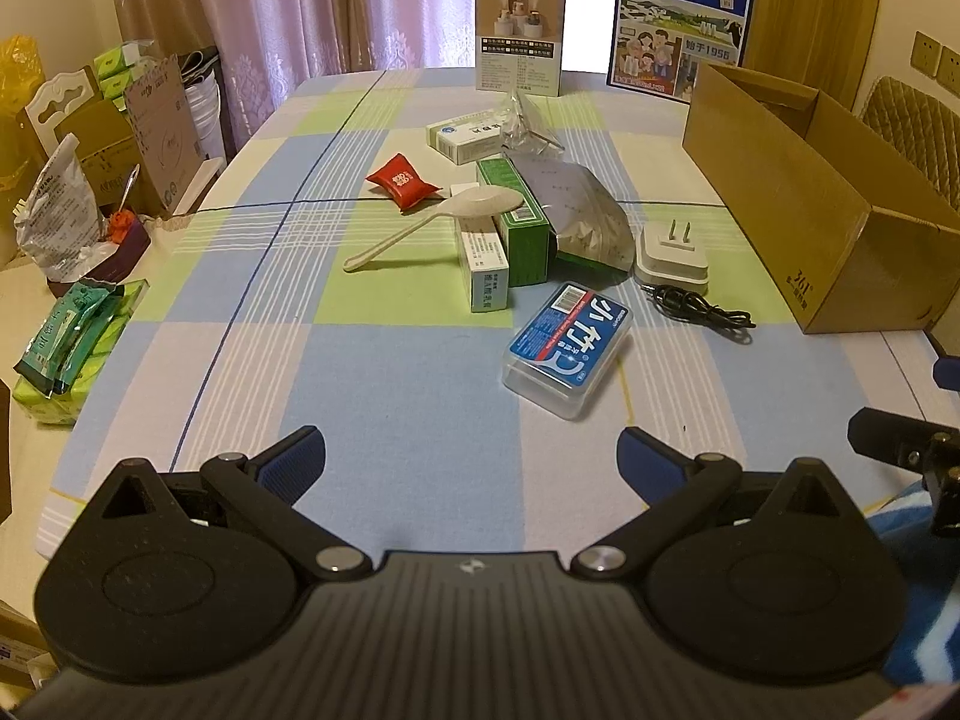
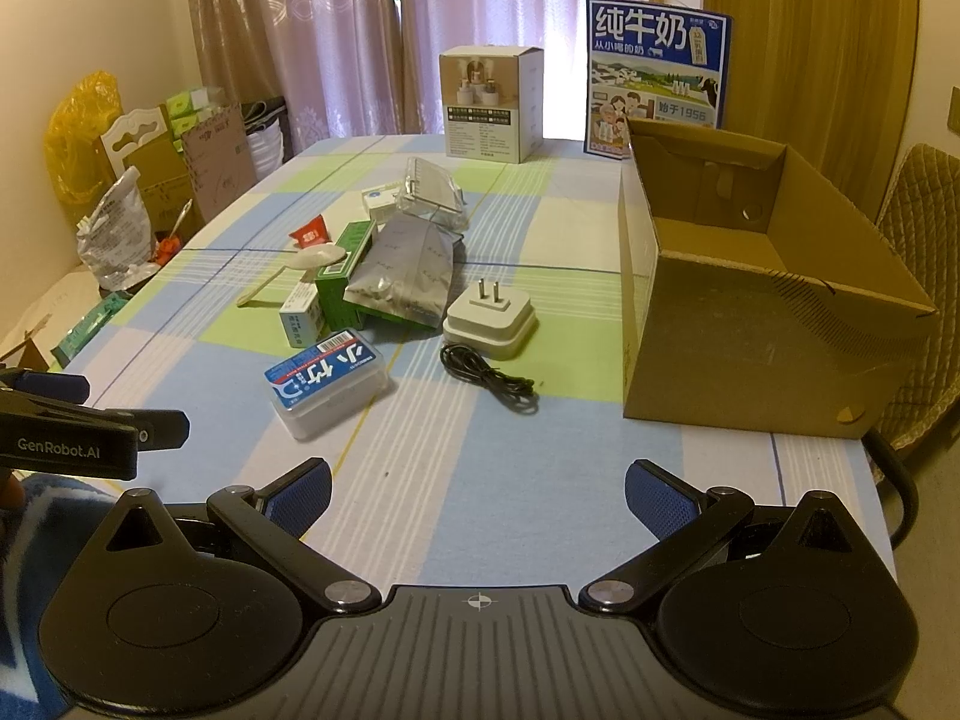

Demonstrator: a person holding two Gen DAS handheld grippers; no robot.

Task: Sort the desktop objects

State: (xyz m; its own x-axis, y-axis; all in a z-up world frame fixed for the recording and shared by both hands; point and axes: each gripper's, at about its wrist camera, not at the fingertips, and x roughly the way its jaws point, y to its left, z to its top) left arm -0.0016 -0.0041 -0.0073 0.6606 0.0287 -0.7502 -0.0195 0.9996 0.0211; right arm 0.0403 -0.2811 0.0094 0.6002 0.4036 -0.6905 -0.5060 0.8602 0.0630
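A pile of small objects lies mid-table: a clear case with a blue label [image 1: 567, 348] [image 2: 327, 381], a white plug adapter [image 1: 672, 258] [image 2: 489, 315], a black cable [image 1: 702, 307] [image 2: 489, 378], a silver foil bag [image 1: 585, 210] [image 2: 405, 273], a green box [image 1: 516, 222] [image 2: 342, 285], a white spoon [image 1: 432, 222] [image 2: 288, 273] and a red packet [image 1: 403, 180] [image 2: 311, 232]. An open cardboard box [image 1: 822, 204] [image 2: 756, 294] stands at the right. My left gripper [image 1: 471, 462] and right gripper [image 2: 477, 498] are open and empty, near the table's front edge.
A white product box [image 1: 519, 36] [image 2: 489, 105] and a blue milk carton board [image 1: 681, 18] [image 2: 657, 78] stand at the far edge. Green packs [image 1: 66, 348] lie at the table's left edge. Boxes and bags crowd the left side; a chair [image 2: 918, 198] stands right.
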